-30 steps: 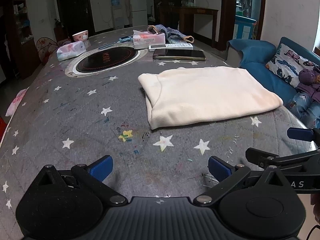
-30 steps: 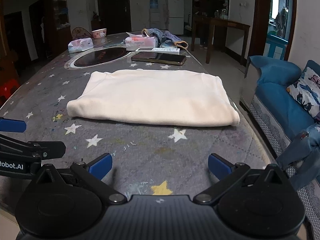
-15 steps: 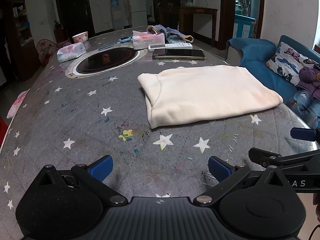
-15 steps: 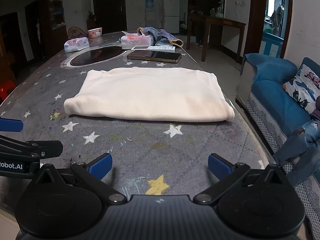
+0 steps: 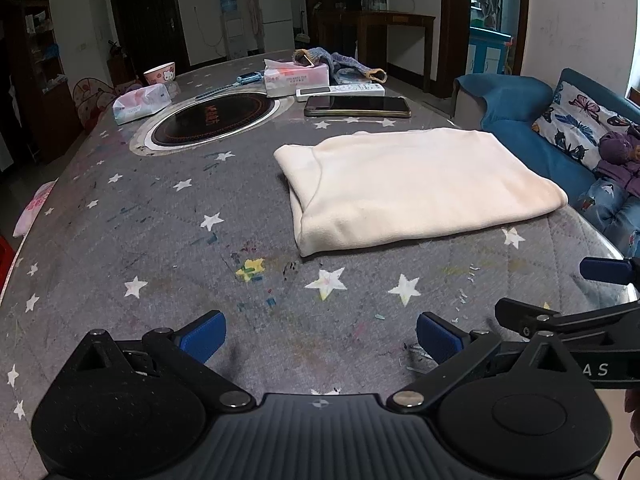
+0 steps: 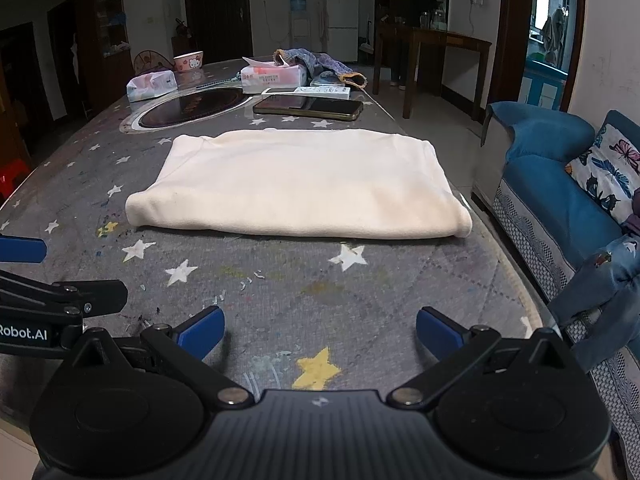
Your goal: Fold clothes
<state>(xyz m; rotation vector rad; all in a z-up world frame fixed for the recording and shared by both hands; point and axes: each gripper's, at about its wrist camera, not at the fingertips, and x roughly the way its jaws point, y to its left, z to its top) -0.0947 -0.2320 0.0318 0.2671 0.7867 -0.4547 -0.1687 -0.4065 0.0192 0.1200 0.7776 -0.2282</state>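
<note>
A cream garment [image 5: 416, 188] lies folded in a flat rectangle on the grey star-patterned table [image 5: 160, 240]; it also shows in the right wrist view [image 6: 300, 184]. My left gripper [image 5: 320, 338] is open and empty, held over the table's near edge, short of the garment. My right gripper [image 6: 318, 334] is open and empty, also near the front edge, in front of the garment. Each gripper shows at the side of the other's view: the right one [image 5: 592, 292], the left one [image 6: 36, 276].
At the back of the table are a round cooktop [image 5: 212, 120], a phone [image 5: 356, 106], a remote [image 5: 340, 90], tissue packs [image 5: 296, 76], a pink bowl [image 5: 160, 73] and knitted cloth [image 5: 340, 65]. A blue sofa [image 6: 560, 184] stands right of the table.
Both grippers have drifted slightly toward the folded garment, so it looks a little larger. The garment has not moved and both grippers stay open.
</note>
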